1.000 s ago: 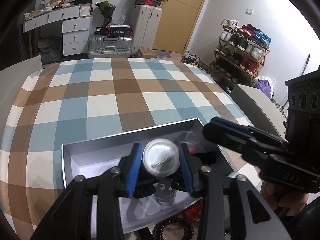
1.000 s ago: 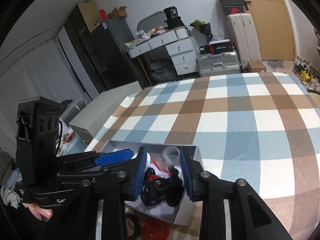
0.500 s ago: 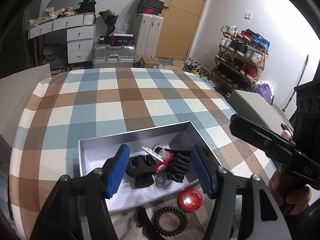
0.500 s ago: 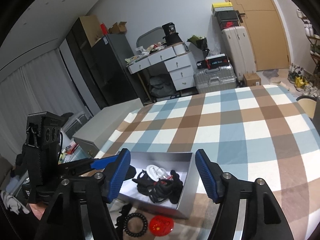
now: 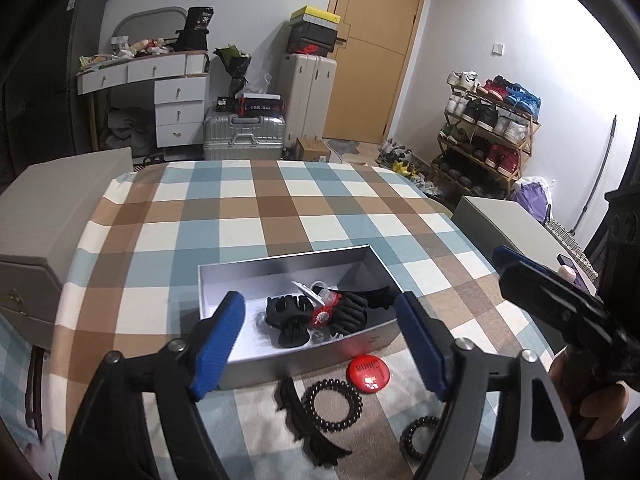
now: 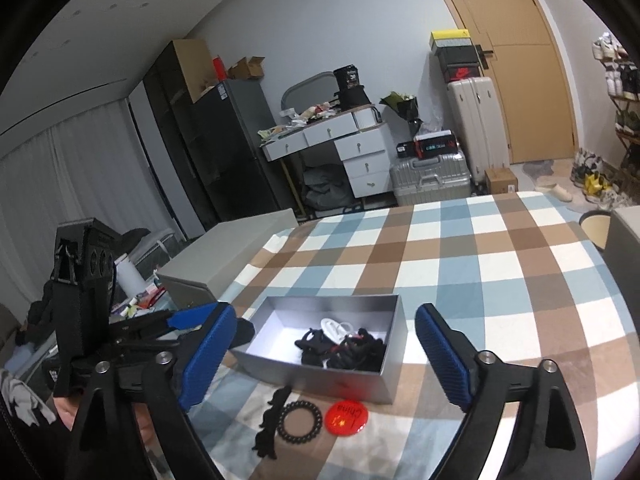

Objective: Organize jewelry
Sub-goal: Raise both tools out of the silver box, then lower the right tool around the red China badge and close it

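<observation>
A grey box (image 5: 280, 265) (image 6: 340, 384) stands on the checked tablecloth. It holds a black claw clip (image 5: 288, 320) (image 6: 312, 348), a white clip (image 5: 306, 292) (image 6: 334, 326) and other black and red pieces. In front of the box lie a red badge (image 5: 367, 368) (image 6: 345, 416), a black spiral tie (image 5: 356, 400) (image 6: 318, 420) and a black bow clip (image 5: 304, 428) (image 6: 268, 428). A second spiral tie (image 5: 406, 438) lies further right. My left gripper (image 5: 320, 340) hangs above the box's near side. My right gripper (image 6: 324, 360) hangs over the box. Both sets of jaws are opening, with nothing between them.
The checked cloth (image 5: 240, 208) stretches away beyond the box. A grey chair back (image 5: 60, 200) borders the table's left side and another (image 5: 512, 224) the right. The other gripper, each in a hand, shows at the frame's edge (image 5: 560, 312) (image 6: 180, 320).
Both grippers have let go of their pieces into the box, spread their jaws wide, and drawn back and up. More of the table in front of the box now shows.
</observation>
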{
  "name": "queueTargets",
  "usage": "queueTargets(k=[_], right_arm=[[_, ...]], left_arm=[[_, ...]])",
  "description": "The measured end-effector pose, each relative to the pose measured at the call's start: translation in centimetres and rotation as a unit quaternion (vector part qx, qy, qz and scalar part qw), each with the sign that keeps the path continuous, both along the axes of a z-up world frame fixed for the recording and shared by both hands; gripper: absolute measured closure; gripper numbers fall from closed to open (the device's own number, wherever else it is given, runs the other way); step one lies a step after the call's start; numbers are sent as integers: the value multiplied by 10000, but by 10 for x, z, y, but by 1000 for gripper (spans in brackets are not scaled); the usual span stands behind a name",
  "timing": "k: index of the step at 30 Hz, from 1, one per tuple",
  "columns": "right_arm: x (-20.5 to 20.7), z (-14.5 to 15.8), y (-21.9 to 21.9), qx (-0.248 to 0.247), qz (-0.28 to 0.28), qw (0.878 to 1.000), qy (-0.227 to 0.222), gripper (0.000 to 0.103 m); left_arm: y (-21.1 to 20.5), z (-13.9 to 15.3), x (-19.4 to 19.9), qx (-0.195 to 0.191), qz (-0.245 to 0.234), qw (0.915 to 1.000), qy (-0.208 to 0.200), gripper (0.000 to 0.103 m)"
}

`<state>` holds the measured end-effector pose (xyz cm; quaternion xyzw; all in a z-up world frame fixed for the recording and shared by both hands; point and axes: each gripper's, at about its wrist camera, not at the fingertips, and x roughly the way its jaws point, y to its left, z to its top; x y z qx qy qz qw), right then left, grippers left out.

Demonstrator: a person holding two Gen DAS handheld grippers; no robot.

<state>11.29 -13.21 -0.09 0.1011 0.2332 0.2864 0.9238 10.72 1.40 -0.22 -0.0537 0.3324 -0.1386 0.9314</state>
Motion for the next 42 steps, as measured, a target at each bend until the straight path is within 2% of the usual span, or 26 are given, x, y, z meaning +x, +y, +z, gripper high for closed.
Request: queueTargets(k=[5, 7, 9, 16, 20, 23, 29, 33, 39, 42], right_arm=[[-15, -2, -3, 38, -17, 10000, 2, 4], [-21, -4, -3, -11, -47, 10000, 11, 4], [-26, -5, -3, -56, -41, 10000, 5, 3], [-45, -15, -5, -171, -113, 9998, 6, 1], [-49, -28, -5, -312, -232, 9991, 140, 1], [-48, -42, -2, -677, -441, 9964, 266, 1], [-36, -75, 7, -1115, -398, 9902, 744, 2], [-26, -90, 13, -1231, -288, 9865, 1043, 2], [-6, -97, 25, -1457, -211, 9806, 1292, 6], [5, -100, 29, -1463, -126, 9788, 1430, 12]], left_arm=[[5, 1, -14, -2, 145, 9997, -188, 18], [7, -1, -18, 50, 259, 9995, -199, 13], [8, -3, -22, 60, 409, 9989, -213, 1], [7, -14, -39, 265, 506, 9980, -286, 1], [13, -27, -45, 164, 561, 9983, -74, 1], [14, -40, -51, 204, 545, 9982, 112, 1], [18, -59, -52, 170, 601, 9973, 385, 1], [23, -64, -53, 117, 663, 9967, 451, 1], [31, -64, -51, 15, 727, 9963, 449, 1], [35, -64, -48, -24, 735, 9964, 414, 1]])
